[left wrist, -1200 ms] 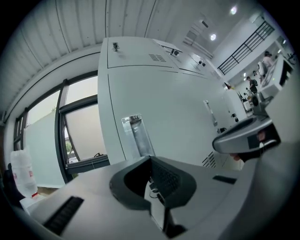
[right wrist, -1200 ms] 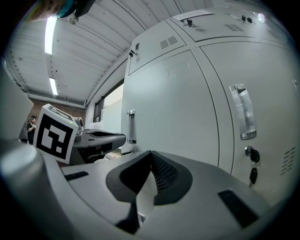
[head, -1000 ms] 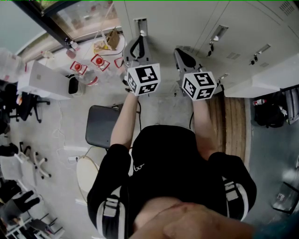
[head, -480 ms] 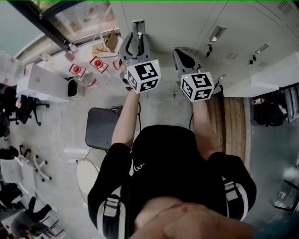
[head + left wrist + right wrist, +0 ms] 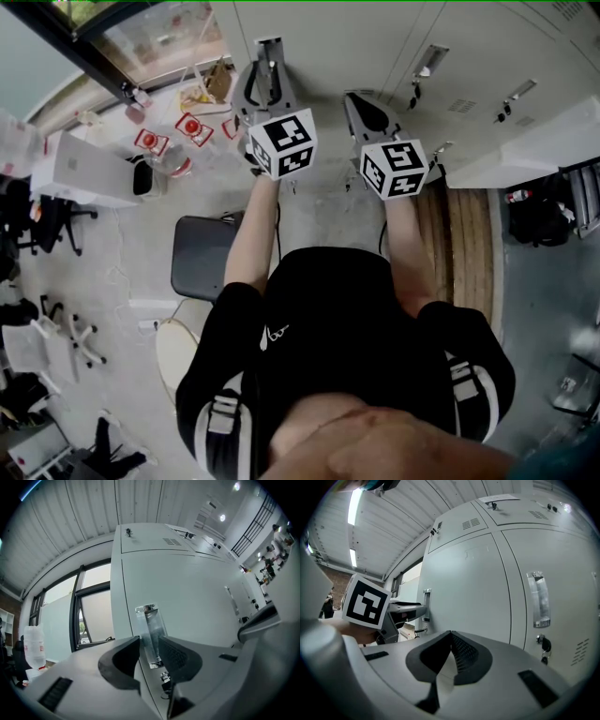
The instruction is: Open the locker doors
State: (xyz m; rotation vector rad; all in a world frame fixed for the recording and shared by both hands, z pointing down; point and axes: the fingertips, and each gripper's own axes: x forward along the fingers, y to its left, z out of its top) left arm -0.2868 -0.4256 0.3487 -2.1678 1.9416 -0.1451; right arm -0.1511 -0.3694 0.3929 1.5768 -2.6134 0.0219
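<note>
A row of pale grey locker doors (image 5: 328, 37) fills the top of the head view. My left gripper (image 5: 267, 70) is up against the leftmost door (image 5: 197, 592), and its jaws stand apart on either side of that door's upright metal handle (image 5: 151, 630). The handle sits in the gap, with room left on the left side. A key (image 5: 164, 677) hangs in the lock just below it. My right gripper (image 5: 361, 105) hangs a little short of the neighbouring door, jaws shut and empty (image 5: 451, 641). That door's handle (image 5: 538, 599) and keyed lock (image 5: 543, 644) are to its right.
One locker door (image 5: 525, 150) at the right stands swung out. On the floor are a grey chair seat (image 5: 202, 253), a white box (image 5: 84, 167), red-lidded containers (image 5: 192, 127) and a wooden strip (image 5: 464, 244). A black bag (image 5: 539, 220) lies at the far right.
The left gripper's jaws have opened and slid up the door until they straddle the handle. The right gripper has stayed shut and barely shifted.
</note>
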